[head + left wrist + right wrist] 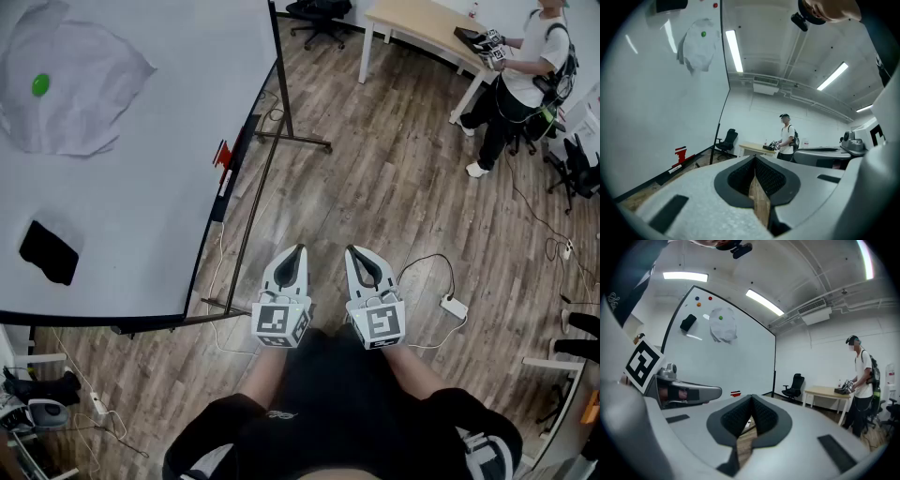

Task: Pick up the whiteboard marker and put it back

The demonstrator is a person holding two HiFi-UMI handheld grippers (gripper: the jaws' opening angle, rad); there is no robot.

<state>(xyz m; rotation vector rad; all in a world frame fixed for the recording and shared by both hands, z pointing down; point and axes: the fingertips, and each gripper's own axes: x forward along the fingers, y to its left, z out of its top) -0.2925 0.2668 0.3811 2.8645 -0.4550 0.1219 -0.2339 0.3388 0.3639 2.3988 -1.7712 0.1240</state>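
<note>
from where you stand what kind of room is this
Most likely an office or lab workroom: a big whiteboard on a stand, a black office chair and a wooden desk at the far side, and a power strip lying on the wood-look floor.

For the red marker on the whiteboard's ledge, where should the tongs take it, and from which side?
Probably across the red marker at the part that shows clear of the ledge. Come from the open floor side, because the whiteboard backs the marker and the ledge lies under it, so only that side is free. Its exact pose is too small to tell.
</note>
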